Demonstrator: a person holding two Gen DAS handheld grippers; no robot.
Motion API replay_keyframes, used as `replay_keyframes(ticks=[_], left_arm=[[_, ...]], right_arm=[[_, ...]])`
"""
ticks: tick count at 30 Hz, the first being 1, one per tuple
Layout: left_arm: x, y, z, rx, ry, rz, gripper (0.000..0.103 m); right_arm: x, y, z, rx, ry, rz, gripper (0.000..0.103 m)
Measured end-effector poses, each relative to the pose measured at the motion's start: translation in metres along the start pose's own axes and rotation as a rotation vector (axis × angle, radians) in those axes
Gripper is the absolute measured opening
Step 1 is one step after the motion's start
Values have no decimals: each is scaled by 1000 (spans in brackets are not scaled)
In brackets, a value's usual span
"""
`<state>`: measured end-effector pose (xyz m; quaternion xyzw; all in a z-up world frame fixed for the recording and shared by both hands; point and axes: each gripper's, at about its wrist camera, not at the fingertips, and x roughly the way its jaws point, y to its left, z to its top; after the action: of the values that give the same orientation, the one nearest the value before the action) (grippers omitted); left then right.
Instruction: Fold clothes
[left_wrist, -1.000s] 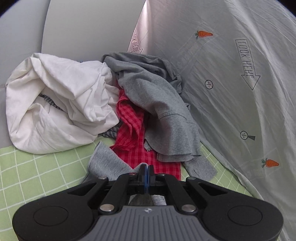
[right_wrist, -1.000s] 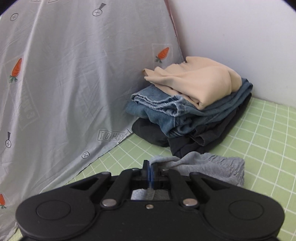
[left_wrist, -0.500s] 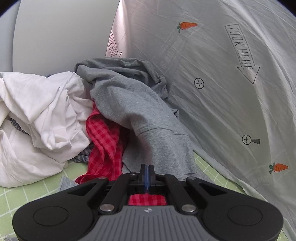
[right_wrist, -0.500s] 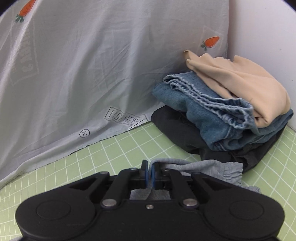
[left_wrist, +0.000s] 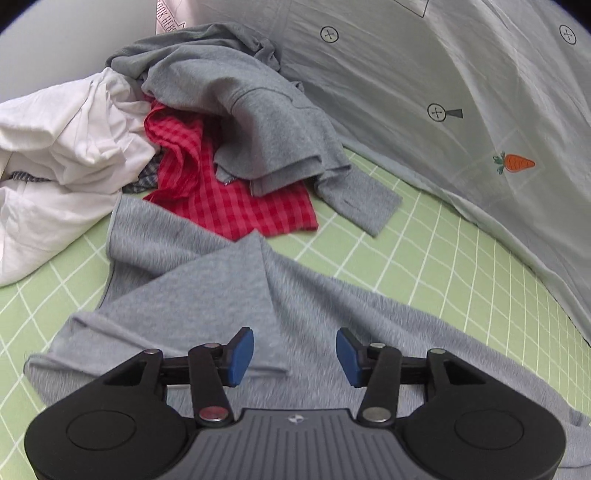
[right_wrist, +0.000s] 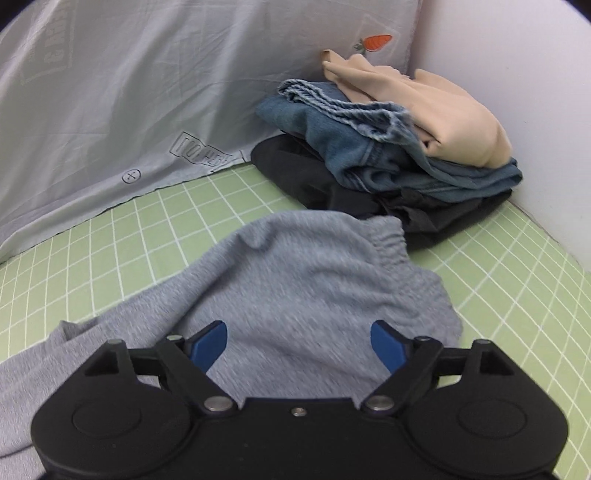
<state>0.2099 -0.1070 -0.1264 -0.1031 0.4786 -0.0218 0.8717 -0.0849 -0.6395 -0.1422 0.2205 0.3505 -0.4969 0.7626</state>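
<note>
While the grey trousers (left_wrist: 229, 295) lie spread across the green checked mat (left_wrist: 424, 258), we hover over them with both grippers parted and gripping nothing. Our left gripper (left_wrist: 294, 354) hangs low above the leg end, jaws wide apart, cloth showing between the blue pads. That end still carries a diagonal ridge, so we judge it wants smoothing before any fold holds.

Our right gripper (right_wrist: 298, 343) sits just over the waist end, released too, with the elastic waistband (right_wrist: 388, 236) bunched beyond it, almost touching the folded stack (right_wrist: 406, 147) of tan, denim and black. That stack looks like where finished pieces go.

Beyond the leg end, well apart from that stack, waits the loose heap (left_wrist: 207, 122): white, red check, grey sweater, all crumpled against the patterned sheet (left_wrist: 443, 92). Sorted one side, unsorted the other, with the trousers between.

Both tools point forward and tip down toward the cloth, level with each other, one at either end of the garment.
</note>
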Motion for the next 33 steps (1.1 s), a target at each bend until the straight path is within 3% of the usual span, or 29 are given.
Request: replay_keyframes(ticks=[7,11,19,20,22,23,28,33], left_arm=[[-6,20,-47,-31,103,38,58],[-2,7,-55,65,91,64,66],[6,-11,-69,195,80,94,86],[7,-12,-70,209,79,100,87],[7,-15,-71,226,80,112,89],[7,-15,-72,229,79,115,90],[1,-10,-80,216,100,120,95],[-14,3,-98,167,144,114,95]], right_arm=[[6,-35,-47,160,121,-11,87],[9,-33,-46,131,95,11,91],[15,-29,-44,73,43,56,90],[16,-28,-44,65,36,62,83],[18,-27,-43,51,23,73,44],[19,-26,-43,43,16,79,16],[12,-41,-51,68,-5,86,9],[-4,-91,-70,120,-8,6,9]])
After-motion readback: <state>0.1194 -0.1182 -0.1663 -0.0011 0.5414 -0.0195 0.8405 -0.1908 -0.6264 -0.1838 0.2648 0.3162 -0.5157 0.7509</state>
